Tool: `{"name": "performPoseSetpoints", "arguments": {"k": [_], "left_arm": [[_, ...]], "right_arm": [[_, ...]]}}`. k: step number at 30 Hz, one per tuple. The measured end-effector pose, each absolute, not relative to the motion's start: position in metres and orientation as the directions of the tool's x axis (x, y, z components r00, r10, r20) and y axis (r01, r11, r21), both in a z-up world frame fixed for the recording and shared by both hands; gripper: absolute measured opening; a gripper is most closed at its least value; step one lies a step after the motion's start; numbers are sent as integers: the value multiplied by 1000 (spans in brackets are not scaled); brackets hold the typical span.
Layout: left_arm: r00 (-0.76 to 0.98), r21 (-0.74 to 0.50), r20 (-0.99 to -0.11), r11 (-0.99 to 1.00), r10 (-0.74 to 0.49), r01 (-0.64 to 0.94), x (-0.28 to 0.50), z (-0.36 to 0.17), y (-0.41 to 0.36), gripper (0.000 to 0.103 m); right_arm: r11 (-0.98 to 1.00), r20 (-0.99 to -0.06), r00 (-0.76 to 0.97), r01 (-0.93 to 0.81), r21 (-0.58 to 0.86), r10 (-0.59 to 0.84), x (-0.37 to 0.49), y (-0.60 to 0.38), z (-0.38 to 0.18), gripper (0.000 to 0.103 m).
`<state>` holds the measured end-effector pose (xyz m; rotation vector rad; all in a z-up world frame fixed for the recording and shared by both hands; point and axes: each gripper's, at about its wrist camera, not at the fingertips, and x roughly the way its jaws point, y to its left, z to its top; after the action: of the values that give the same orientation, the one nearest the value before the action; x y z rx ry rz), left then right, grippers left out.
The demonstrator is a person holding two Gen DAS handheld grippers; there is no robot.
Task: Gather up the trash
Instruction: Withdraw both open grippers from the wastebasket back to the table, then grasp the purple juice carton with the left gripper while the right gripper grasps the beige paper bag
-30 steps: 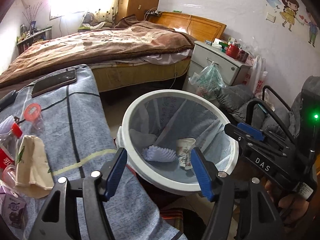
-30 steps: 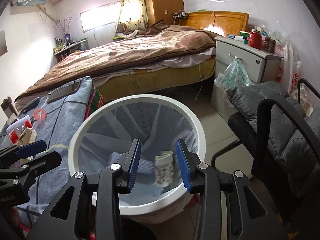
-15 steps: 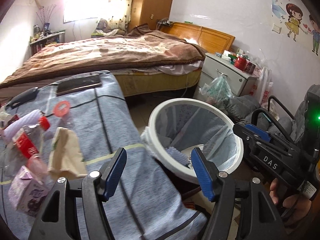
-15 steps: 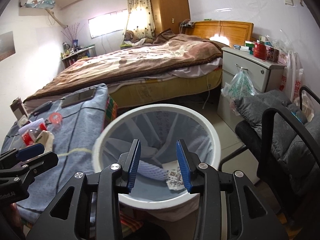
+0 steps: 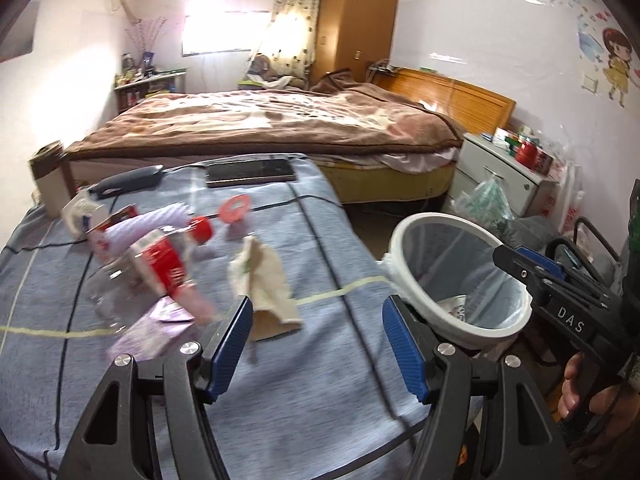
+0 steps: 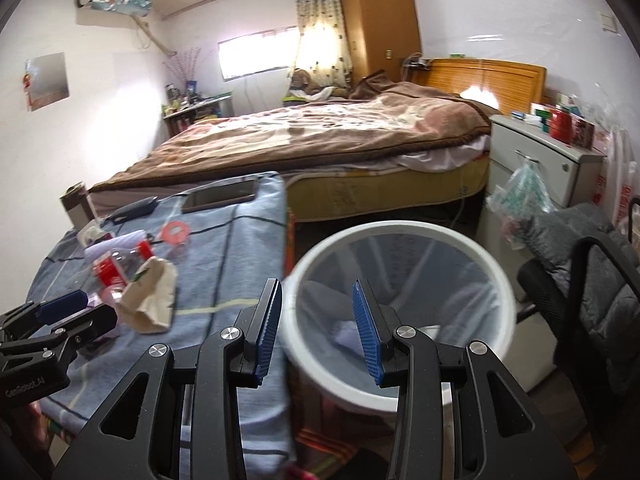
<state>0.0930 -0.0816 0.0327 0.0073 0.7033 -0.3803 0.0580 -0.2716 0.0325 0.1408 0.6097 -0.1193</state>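
A white trash bin point(image 5: 456, 280) with a clear liner stands on the floor right of the blue-covered table point(image 5: 320, 360); it also shows in the right wrist view point(image 6: 400, 308), with paper trash inside. On the table lie a crumpled beige paper bag point(image 5: 266, 280), a clear bottle with a red label point(image 5: 160, 264), a purple carton point(image 5: 148, 330) and an orange ring point(image 5: 236, 208). My left gripper point(image 5: 316, 342) is open and empty over the table's near edge, just right of the bag. My right gripper point(image 6: 316, 326) is open and empty above the bin's left rim.
A phone point(image 5: 250, 172) and a dark device with a cable point(image 5: 128, 178) lie at the table's far end. A bed point(image 5: 280, 124) stands behind, a white nightstand point(image 5: 504, 176) at right, and a grey padded chair point(image 6: 584, 264) right of the bin.
Both grippers have swung left and pulled back from above the bin toward the table. The table's trash now fills the left wrist view. Both stay open and empty.
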Motion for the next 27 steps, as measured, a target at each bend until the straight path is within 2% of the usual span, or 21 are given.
{"name": "performPoseSetpoints", "arguments": {"k": [5,17,27], "left_arm": [[743,-75,-615,958,-262,276,86,31,-46,71],[735,-107,-653,983,-184,151,90,7,27,72],[680,-105,-696,970,-229,218,108,-14,31,73]], "right_arm": [[991,-579,815,93,97,-20,65,-246,28,49],[992,-622,776,-47,118,110,85,-199,14,49],[991,-652,747,-81,103,129,95,-176,5,49]]}}
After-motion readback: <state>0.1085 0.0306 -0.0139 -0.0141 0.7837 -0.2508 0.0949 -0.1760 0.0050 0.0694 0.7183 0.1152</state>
